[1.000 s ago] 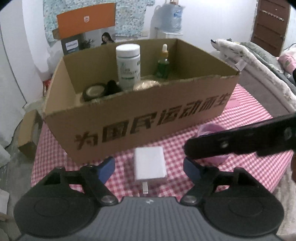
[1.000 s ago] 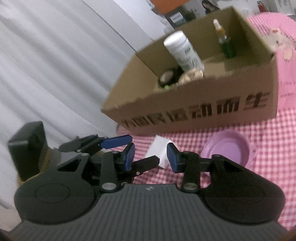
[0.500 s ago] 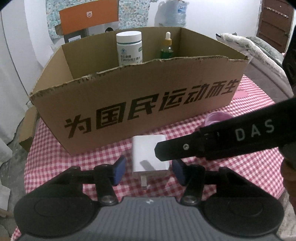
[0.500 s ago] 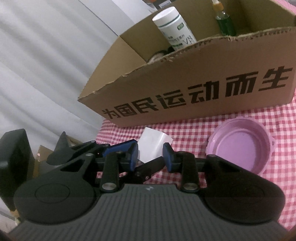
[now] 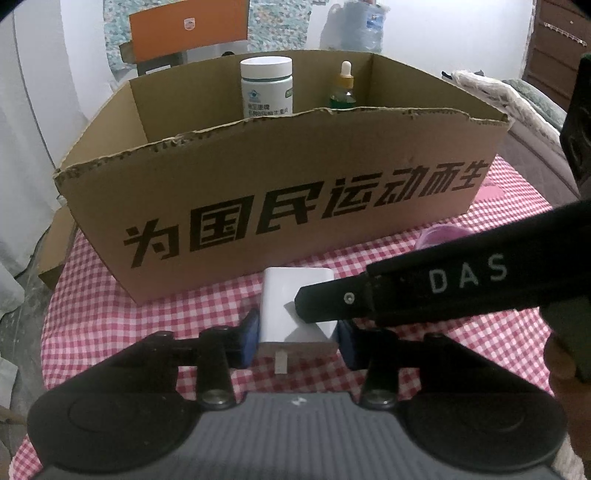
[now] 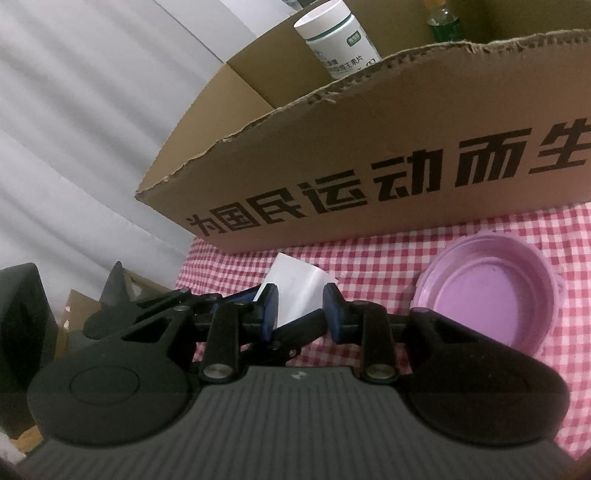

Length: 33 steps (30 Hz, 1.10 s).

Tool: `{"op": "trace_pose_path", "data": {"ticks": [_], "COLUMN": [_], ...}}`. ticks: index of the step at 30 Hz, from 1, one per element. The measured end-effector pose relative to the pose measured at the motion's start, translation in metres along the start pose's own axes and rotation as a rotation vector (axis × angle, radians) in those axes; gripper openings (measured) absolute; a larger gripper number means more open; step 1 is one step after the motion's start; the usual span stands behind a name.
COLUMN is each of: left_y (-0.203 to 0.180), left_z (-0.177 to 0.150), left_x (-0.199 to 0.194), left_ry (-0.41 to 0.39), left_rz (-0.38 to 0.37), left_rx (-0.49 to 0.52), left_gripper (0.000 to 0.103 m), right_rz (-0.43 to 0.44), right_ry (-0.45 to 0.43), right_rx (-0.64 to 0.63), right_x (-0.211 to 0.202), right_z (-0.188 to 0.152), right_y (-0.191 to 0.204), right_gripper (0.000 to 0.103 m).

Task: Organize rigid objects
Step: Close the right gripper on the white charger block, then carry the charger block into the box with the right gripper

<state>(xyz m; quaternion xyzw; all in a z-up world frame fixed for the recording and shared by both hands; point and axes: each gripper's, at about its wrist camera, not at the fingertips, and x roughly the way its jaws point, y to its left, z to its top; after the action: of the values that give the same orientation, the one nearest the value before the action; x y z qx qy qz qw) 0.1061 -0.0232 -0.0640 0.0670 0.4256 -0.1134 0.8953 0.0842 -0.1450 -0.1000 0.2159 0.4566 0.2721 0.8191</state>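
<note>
Charger (image 5: 291, 310), white, lower centre, clamped by left gripper (image 5: 297, 338). Right gripper (image 6: 300, 310) partly open, empty, one finger (image 5: 332, 301) overlapping charger. Box (image 5: 280, 199) behind; purple lid (image 6: 487, 291) right.

Matt corrugated cardboard box (image 5: 280, 199), smooth white plastic charger (image 5: 291, 299), checked cloth (image 5: 110, 325)

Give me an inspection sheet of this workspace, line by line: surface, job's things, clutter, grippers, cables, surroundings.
Surface: red-checked tablecloth over the table.
Job's things: white charger lying flat before the cardboard box; white pill bottle and green dropper bottle upright inside the box; pink lid on the cloth.
Clutter: nothing seen.
Grippers: left gripper shut on the charger's sides; right gripper open, one finger over the charger.
Cables: nothing seen.
Surroundings: orange box, water jug, bedding, white curtain.
</note>
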Motion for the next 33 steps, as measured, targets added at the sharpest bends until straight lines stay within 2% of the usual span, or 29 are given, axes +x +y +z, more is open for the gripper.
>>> {"op": "trace_pose_path", "data": {"ticks": [10, 13, 17, 22, 27, 31, 33], "left_y": [0.0, 0.003, 0.004, -0.002, -0.012, -0.022, -0.023], "left_z": [-0.002, 0.002, 0.014, 0.054, 0.114, 0.161, 0.181], "left_x": [-0.013, -0.029, -0.056, -0.09, -0.096, -0.068, -0.045], "left_ry": [-0.022, -0.057, -0.129, -0.246, -0.301, -0.256, -0.191], "left_rz": [0.001, 0.005, 0.017, 0.016, -0.03, -0.071, -0.105], "left_rx": [-0.014, -0.018, -0.001, 0.031, 0.079, 0.069, 0.042], "left_gripper": [0.044, 0.044, 0.044, 0.044, 0.044, 0.044, 0.044], "right_rz": [0.005, 0.005, 0.019, 0.032, 0.01, -0.029, -0.057], "right_ry": [-0.003, -0.019, -0.087, -0.202, -0.272, -0.25, -0.207], "right_rx": [-0.014, -0.048, -0.106, -0.192, -0.245, -0.224, -0.189], "right_x": [-0.005, -0.012, -0.036, -0.076, -0.109, -0.115, -0.107], "right_z": [-0.001, 0.0, 0.006, 0.032, 0.081, 0.129, 0.154], "right_y": [0.007, 0.021, 0.043, 0.067, 0.071, 0.052, 0.036], "right_gripper": [0.026, 0.026, 0.026, 0.026, 0.026, 0.026, 0.026]}}
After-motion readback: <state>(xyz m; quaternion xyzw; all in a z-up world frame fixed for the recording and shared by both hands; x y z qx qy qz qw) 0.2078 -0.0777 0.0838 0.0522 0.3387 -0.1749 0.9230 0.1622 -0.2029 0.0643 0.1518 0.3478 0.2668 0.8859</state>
